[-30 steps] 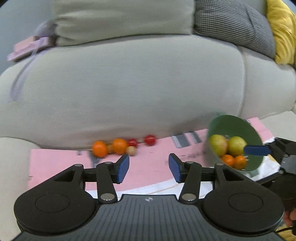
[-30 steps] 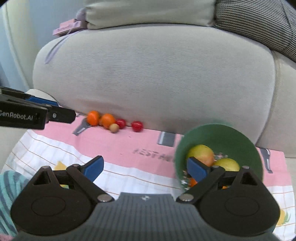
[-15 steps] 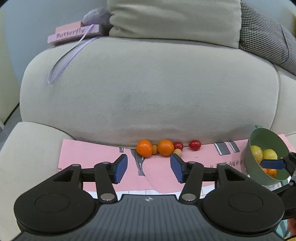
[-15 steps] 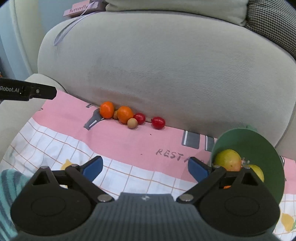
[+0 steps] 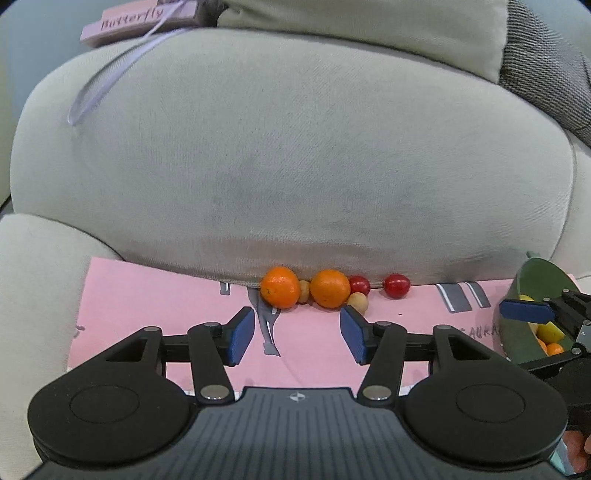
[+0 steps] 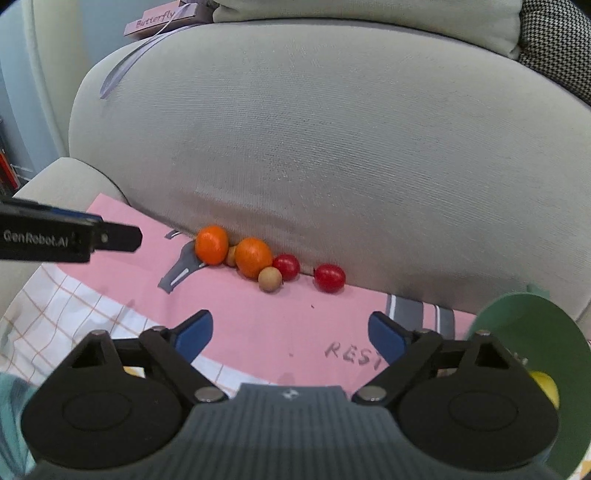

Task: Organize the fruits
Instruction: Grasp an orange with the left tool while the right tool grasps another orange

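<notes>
A row of loose fruit lies on a pink cloth (image 5: pixel 155 295) against the sofa backrest: two oranges (image 5: pixel 280 287) (image 5: pixel 330 288), two red cherry tomatoes (image 5: pixel 397 285) (image 5: pixel 359 284) and two small tan balls (image 5: pixel 358 302). The same row shows in the right wrist view (image 6: pixel 253 257). My left gripper (image 5: pixel 297 334) is open and empty, just in front of the oranges. My right gripper (image 6: pixel 291 334) is open and empty, wider apart. A green bowl (image 6: pixel 532 325) with yellow and orange fruit sits at the right, next to its right finger. The bowl shows in the left wrist view too (image 5: pixel 543 280).
The grey sofa backrest (image 5: pixel 295 147) rises right behind the fruit. A pink "Butterfly" box (image 5: pixel 136 24) with a ribbon lies on top of it. Cushions (image 5: pixel 369 22) lean behind. A checked cloth (image 6: pixel 55 314) covers the seat at the left.
Both grippers have swung left and moved closer to the fruit row. The green bowl has slid toward the right edge of both views. Both grippers stay open.
</notes>
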`<state>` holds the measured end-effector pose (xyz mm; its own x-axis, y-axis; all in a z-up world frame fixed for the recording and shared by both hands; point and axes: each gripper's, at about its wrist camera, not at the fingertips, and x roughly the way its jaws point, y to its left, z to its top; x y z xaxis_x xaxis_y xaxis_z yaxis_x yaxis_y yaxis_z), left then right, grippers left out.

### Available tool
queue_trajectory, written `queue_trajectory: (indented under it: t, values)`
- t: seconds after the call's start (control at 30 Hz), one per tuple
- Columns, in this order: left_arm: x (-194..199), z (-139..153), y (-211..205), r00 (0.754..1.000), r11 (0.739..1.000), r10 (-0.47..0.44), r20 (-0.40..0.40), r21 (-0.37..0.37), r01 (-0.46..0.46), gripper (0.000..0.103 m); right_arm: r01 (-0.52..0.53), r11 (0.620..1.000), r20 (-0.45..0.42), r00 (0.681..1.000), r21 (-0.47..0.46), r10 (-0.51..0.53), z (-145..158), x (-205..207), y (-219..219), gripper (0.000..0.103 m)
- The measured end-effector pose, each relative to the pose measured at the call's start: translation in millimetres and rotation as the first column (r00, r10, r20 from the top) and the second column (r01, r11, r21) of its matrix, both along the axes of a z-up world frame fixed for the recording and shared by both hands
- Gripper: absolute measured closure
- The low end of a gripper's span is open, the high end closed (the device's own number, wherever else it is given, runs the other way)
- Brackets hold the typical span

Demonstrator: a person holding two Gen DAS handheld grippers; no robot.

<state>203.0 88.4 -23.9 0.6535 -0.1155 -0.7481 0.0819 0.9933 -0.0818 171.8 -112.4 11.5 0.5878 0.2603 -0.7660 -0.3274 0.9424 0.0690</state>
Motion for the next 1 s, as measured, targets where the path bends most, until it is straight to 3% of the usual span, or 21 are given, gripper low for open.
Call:
queue_trajectory:
  t: [0.43, 0.63, 0.83, 1.0]
  values:
    - [39, -50, 11, 0.996, 0.999, 0.027, -0.082, -0.042, -0.031, 0.04, -0.048, 0.999, -0.006, 0.999, 0.008, 0.048, -39, 42, 20, 0.036]
    - [59, -66, 16, 0.995, 0.997, 0.044, -0.084, -0.066, -0.05, 0.04, -0.093, 0.995, 0.003, 0.996, 0.02, 0.093, -55, 60, 34, 0.044]
    - [80, -80, 14, 0.996, 0.997, 0.04, -0.084, -0.06, -0.045, 0.041, -0.225, 0.972, 0.072, 0.971, -0.071, 0.23, -69, 69, 60, 0.051]
    - [95, -93, 17, 0.992, 0.996, 0.036, -0.117, -0.078, -0.045, 0.049, -0.307, 0.939, 0.104, 0.94, -0.154, 0.324, -80, 76, 75, 0.053]
